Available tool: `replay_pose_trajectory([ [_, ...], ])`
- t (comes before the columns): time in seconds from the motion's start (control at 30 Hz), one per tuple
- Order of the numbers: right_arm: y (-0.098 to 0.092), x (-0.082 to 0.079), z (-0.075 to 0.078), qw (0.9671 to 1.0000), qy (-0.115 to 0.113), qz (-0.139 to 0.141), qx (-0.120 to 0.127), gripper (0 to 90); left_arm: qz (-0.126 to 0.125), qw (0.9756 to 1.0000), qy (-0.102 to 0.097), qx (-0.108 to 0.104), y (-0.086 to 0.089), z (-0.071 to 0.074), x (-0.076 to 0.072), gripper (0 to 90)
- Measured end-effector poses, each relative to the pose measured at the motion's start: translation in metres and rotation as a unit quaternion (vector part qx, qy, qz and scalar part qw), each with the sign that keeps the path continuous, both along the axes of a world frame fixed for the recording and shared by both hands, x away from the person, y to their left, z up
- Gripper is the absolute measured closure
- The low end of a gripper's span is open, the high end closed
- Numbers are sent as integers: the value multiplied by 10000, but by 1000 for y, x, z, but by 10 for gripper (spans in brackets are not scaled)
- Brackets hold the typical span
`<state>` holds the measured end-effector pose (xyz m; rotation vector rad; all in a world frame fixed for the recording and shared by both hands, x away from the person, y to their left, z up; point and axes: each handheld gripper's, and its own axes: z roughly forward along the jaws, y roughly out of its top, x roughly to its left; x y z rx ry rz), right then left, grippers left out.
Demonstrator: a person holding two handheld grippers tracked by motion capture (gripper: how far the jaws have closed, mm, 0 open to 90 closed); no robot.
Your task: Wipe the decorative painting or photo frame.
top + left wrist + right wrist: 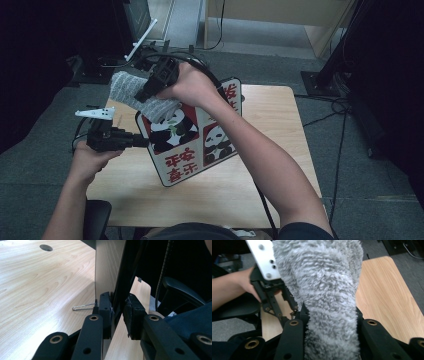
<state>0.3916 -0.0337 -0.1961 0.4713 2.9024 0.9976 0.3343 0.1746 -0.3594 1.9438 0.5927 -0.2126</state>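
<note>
Left claw [142,141] clamping the panda board's [192,145] left edge near the desk's [280,130] left side, right claw [145,92] gripping a grey fluffy cloth [127,90] on the board's top corner.

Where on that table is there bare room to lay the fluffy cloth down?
The wooden table is bare along its right side and its near edge. The left-centre is crowded: the panda board stands there, clamped by the left gripper, with the grey cloth in the right gripper above it.
</note>
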Motion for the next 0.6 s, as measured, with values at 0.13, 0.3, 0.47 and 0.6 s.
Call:
replay_pose_trajectory([
  [0.13,0,1,-6,9999,50,-83,-39,681,10,10000,-5,3,0,0,0,776],
  [0.3,-5,4,-10,9998,125,-148,108,679,16,10000,18,-1,0,0,0,776],
  [0.47,-15,9,-14,9991,206,-224,279,675,22,10000,14,12,0,0,0,777],
  [0.6,-27,15,-16,9982,305,-343,394,673,33,10000,12,12,0,0,0,777],
])
